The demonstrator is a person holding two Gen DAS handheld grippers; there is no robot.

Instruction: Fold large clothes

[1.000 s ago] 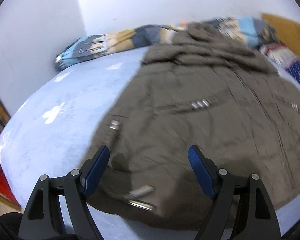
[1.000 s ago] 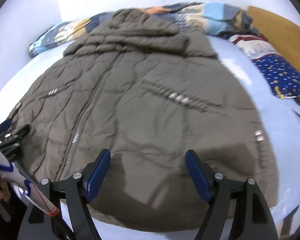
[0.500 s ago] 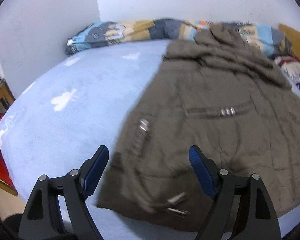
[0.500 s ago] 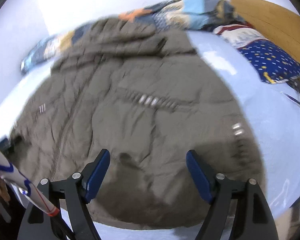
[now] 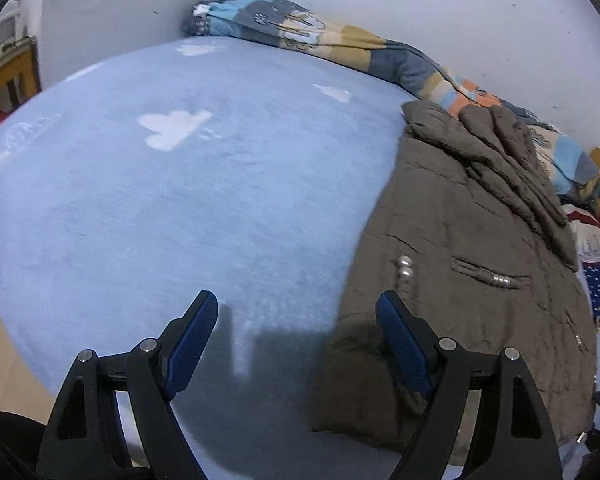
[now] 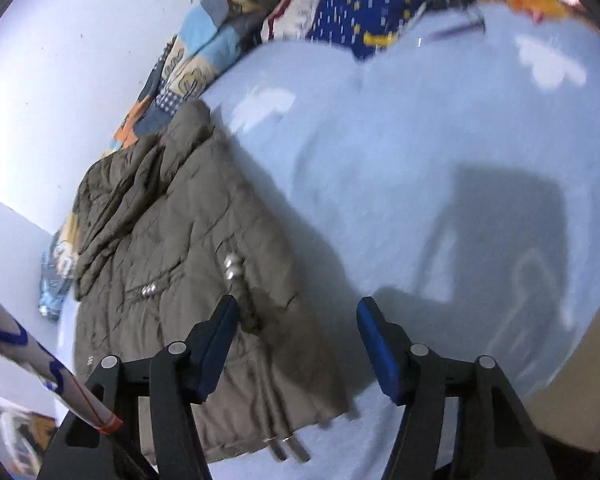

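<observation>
Blue cloud-print bedsheet under both grippers, left gripper jaws spread, empty, above sheet at jacket's left edge, right gripper jaws closing, nothing between, brown jacket flat mid-bed, patchwork quilt far side.

The coat is matt, crinkled quilted cloth with shiny metal snaps; under it the sheet looks soft, fuzzy fleece.

The left gripper, black-framed with blue pads, hangs tilted downward with jaws wide and empty, just beside the olive-brown padded coat's hem edge. The right gripper straddles that coat's opposite edge, jaws closing, nothing pinched.
</observation>
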